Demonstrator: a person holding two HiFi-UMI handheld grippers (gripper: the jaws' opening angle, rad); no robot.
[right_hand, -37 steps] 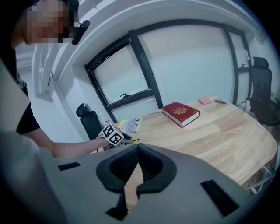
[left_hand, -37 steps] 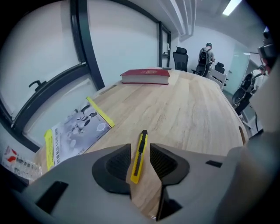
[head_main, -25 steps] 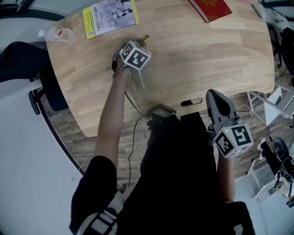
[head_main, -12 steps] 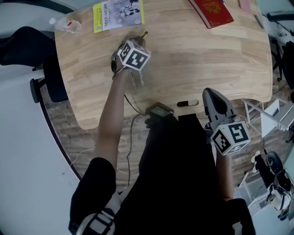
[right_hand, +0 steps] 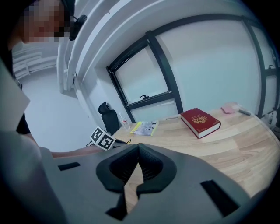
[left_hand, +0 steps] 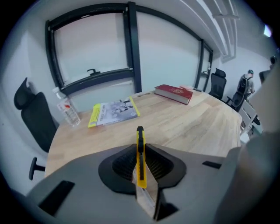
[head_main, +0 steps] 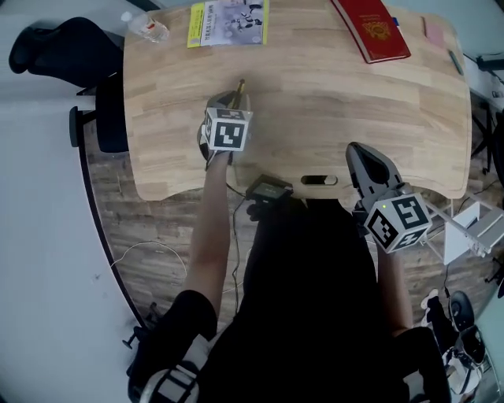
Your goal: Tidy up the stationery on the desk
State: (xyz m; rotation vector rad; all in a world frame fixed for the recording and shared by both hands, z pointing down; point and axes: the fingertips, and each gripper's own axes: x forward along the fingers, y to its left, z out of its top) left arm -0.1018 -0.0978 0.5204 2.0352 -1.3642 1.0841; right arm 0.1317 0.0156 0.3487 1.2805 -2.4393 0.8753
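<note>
My left gripper is shut on a yellow utility knife, which stands upright between the jaws above the wooden desk. In the head view the knife pokes out past the gripper's tip. My right gripper hovers at the desk's near edge, jaws closed together with nothing between them. A red book lies at the far right, and a yellow-edged booklet lies at the far left. A pink pad and a dark pen rest near the right corner.
A plastic water bottle lies at the desk's far left corner. A black office chair stands to the left. A small black device with a cable hangs at the desk's near edge. White shelving stands to the right.
My left gripper, still holding the knife, has drawn a little back toward the near edge. The head view has shifted, showing more of the desk's far side.
</note>
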